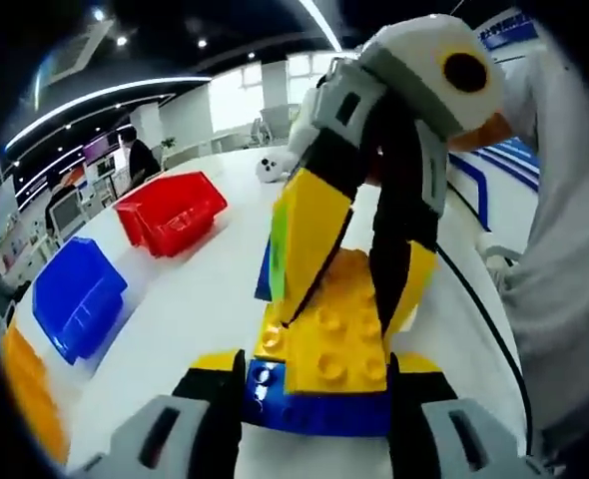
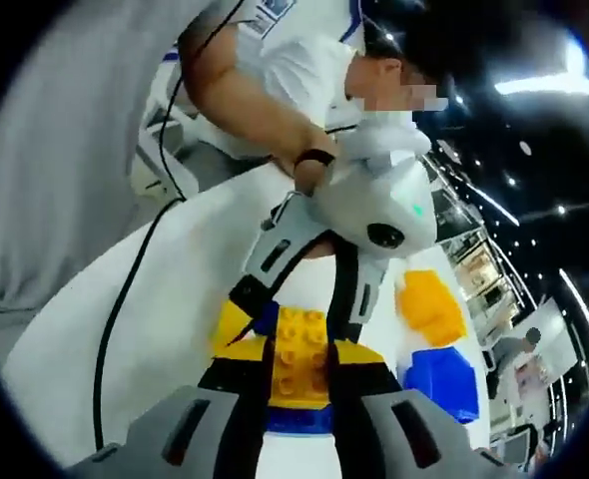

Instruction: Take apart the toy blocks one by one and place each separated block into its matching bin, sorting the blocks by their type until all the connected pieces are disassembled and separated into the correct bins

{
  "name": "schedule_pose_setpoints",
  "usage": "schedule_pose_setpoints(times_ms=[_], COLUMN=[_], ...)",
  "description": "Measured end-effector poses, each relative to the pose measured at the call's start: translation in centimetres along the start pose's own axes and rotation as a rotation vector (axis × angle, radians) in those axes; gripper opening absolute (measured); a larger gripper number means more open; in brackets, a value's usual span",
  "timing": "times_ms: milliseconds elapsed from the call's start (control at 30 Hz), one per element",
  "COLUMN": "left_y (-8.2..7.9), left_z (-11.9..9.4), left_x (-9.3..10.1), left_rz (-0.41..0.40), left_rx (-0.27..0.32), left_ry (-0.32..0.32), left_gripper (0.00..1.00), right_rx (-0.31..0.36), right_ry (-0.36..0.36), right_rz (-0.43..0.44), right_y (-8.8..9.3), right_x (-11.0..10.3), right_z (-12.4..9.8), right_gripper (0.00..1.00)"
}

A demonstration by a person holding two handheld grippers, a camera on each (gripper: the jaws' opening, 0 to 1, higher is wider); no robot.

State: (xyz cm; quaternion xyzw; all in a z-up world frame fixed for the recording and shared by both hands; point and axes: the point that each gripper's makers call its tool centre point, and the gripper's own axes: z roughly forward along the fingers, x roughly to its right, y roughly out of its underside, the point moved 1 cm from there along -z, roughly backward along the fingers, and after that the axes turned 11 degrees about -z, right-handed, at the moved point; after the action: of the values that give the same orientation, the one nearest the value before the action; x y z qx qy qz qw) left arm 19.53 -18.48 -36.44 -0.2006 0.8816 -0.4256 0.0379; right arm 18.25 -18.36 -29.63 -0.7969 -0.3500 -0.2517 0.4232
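Observation:
A joined stack of toy blocks hangs above the white table [image 1: 205,299], held from both ends. In the left gripper view, my left gripper [image 1: 314,384] is shut on the blue block [image 1: 314,411] at the stack's near end. The yellow block [image 1: 336,334] sits on top of it. My right gripper [image 1: 356,299] comes in from the upper right, its yellow-padded fingers [image 1: 309,239] clamped on the yellow block. A green sliver [image 1: 278,239] shows beside them. In the right gripper view, my right gripper [image 2: 294,377] grips the yellow block [image 2: 296,359], and the left gripper [image 2: 294,321] faces it.
A red bin [image 1: 170,212], a blue bin [image 1: 75,294] and an orange bin [image 1: 25,399] stand in a row on the table's left. The orange bin [image 2: 429,304] and blue bin [image 2: 439,379] also appear on the right. A person's arm [image 2: 245,95] and a black cable [image 2: 125,289] are close.

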Motion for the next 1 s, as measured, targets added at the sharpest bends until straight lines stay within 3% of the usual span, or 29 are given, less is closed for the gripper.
schedule_pose_setpoints(times_ms=[233, 533, 667, 767, 833, 867, 900, 933, 1000], left_y=[-0.3, -1.0, -1.1, -2.1, -4.6, -5.2, -5.7, -6.2, -7.4], left_z=[-0.1, -0.3, -0.7, -1.4, -2.3, -2.5, -2.5, -2.5, -2.4], left_x=[-0.2, -1.2, -1.5, -1.7, -1.7, -1.8, -1.6, -1.1, -1.4], left_rz=[-0.014, 0.013, -0.054, -0.169, -0.333, -0.419, -0.561, -0.65, -0.744], left_rx=[0.035, 0.058, 0.088, 0.164, 0.311, 0.345, 0.374, 0.386, 0.48], left_ry=[-0.013, -0.074, -0.077, -0.076, -0.059, -0.052, -0.023, 0.02, 0.002], left_gripper=[0.58, 0.58, 0.69, 0.71, 0.68, 0.62, 0.58, 0.55, 0.56], right_rx=[0.182, 0.32, 0.394, 0.476, 0.503, 0.498, 0.48, 0.454, 0.4], right_ry=[0.111, 0.201, 0.249, 0.339, 0.397, 0.427, 0.458, 0.488, 0.549], right_rz=[0.496, 0.897, 1.091, 1.219, 1.218, 1.192, 1.159, 1.128, 1.049], right_y=[2.8, 5.2, 5.9, 6.6, 6.5, 6.3, 6.1, 6.0, 5.6], right_x=[2.6, 3.5, 3.9, 5.0, 5.6, 5.9, 6.2, 6.4, 6.8], right_z=[-2.5, -4.1, -4.2, -4.8, -5.2, -5.3, -5.3, -5.2, -5.1], right_gripper=[0.23, 0.24, 0.24, 0.24, 0.24, 0.24, 0.24, 0.24, 0.24])
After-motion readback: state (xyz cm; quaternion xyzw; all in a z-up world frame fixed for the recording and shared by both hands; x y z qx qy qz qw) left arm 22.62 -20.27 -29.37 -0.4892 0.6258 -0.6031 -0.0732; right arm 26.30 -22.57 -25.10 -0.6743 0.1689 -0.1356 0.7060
